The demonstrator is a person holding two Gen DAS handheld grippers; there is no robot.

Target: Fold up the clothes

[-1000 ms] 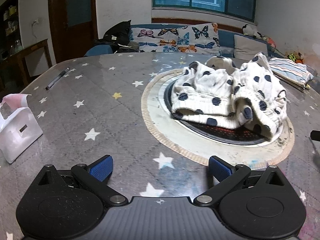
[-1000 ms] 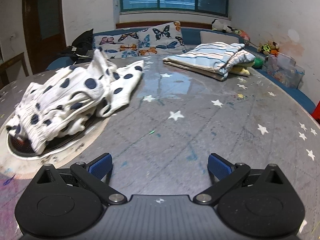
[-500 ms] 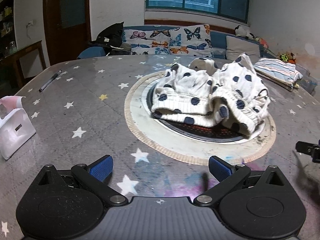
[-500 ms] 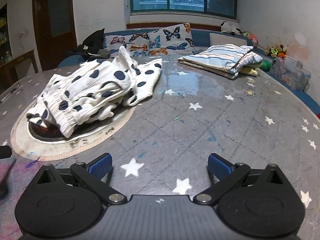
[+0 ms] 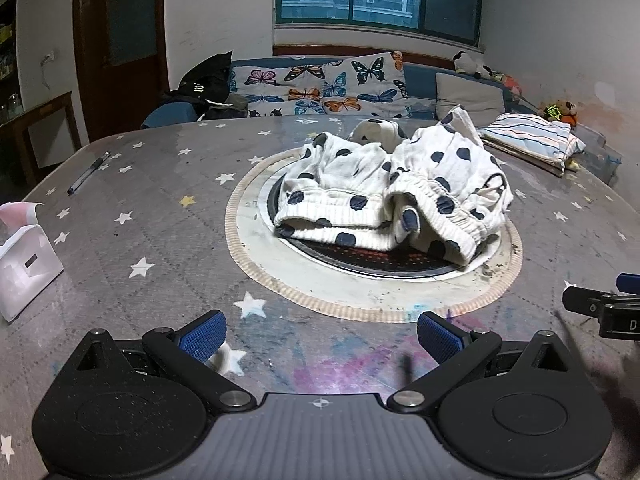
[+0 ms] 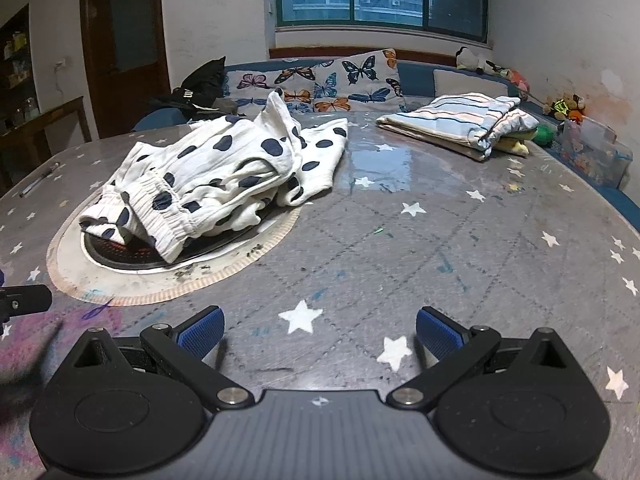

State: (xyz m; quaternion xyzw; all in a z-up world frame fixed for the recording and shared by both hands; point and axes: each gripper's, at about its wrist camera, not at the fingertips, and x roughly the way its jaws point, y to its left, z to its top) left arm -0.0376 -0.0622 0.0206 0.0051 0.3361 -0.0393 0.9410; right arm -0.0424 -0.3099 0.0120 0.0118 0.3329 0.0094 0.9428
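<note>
Both grippers now sit farther back from the garment than a second ago, so more of the star-printed table shows ahead of each, and each camera now catches the tip of the other tool at its edge. The left gripper hangs over the near table edge with its blue pads spread wide, nothing between them. The right gripper stands just as wide, also holding nothing.

The spotted white garment lies crumpled in a heap on the round dark insert at the table's middle, its elastic waistband turned toward the cameras. From the right wrist view one flat part of the cloth trails off the insert onto the table cover, which the left view hides behind the heap.

Only the left wrist view shows the white tissue box at the left edge. A pen near the far left rim appears in both, much fainter on the right. A folded striped cloth rests on the far right of the table, well apart from the spotted one.
</note>
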